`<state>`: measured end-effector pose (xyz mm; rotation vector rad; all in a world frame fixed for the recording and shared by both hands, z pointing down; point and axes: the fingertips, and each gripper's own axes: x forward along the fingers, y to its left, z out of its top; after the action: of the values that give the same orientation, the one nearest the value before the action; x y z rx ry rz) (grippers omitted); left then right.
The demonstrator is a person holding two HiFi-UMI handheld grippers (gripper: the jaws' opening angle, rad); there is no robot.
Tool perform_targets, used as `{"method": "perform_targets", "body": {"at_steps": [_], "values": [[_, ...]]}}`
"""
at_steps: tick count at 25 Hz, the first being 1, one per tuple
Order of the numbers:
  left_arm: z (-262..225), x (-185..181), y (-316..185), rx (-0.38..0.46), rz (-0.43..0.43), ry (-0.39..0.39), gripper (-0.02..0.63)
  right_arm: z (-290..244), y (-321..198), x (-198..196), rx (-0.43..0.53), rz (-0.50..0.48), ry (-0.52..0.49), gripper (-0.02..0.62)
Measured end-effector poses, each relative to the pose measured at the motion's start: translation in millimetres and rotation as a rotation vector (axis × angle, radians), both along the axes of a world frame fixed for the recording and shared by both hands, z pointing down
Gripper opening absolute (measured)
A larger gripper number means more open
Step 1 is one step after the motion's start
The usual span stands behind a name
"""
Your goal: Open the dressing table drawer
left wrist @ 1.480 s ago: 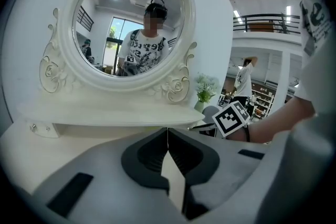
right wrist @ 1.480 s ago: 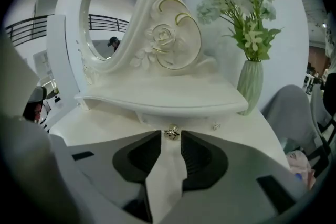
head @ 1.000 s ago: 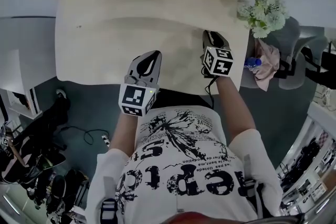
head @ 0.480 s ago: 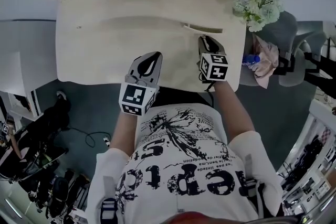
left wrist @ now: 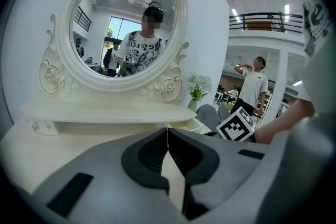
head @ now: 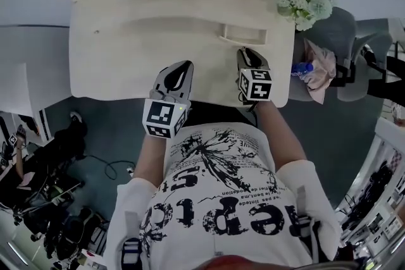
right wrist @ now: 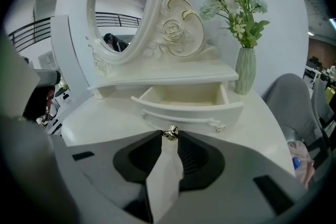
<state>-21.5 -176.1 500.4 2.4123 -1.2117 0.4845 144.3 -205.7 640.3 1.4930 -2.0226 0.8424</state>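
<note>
The cream dressing table (head: 126, 54) fills the upper head view. Its small right drawer (right wrist: 186, 105) stands pulled out from under the shelf, and its inside looks empty. My right gripper (right wrist: 169, 136) is shut on the drawer's metal knob (right wrist: 169, 132), which is pinched between the fingertips. From the head view, the drawer front (head: 243, 33) juts over the tabletop just ahead of the right gripper (head: 247, 54). My left gripper (head: 182, 66) hovers over the table's front middle; in the left gripper view it (left wrist: 167, 131) is shut on nothing.
An oval mirror (left wrist: 123, 18) in a carved frame rises behind the shelf. A green vase of white flowers (right wrist: 245, 68) stands at the table's right end. A grey chair (head: 342, 41) with cloth and a bottle is to the right. People stand in the background.
The right gripper has drawn back toward me with the knob, and the drawer has slid out from closed to well open. The left gripper has stayed put.
</note>
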Motion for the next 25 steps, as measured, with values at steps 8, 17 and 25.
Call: {"method": "perform_targets", "body": {"at_steps": [8, 17, 25], "values": [[-5.4, 3.8, 3.4, 0.011, 0.014, -0.001, 0.019, -0.6, 7.3, -1.7, 0.011, -0.009, 0.018, 0.107], [-16.5, 14.1, 1.3, 0.034, 0.04, -0.003, 0.02, -35.5, 16.9, 1.3, 0.014, -0.06, 0.015, 0.106], [-49.0, 28.9, -18.4, 0.126, 0.067, 0.012, 0.02, -123.0, -1.8, 20.6, 0.238, -0.04, 0.017, 0.034]]}}
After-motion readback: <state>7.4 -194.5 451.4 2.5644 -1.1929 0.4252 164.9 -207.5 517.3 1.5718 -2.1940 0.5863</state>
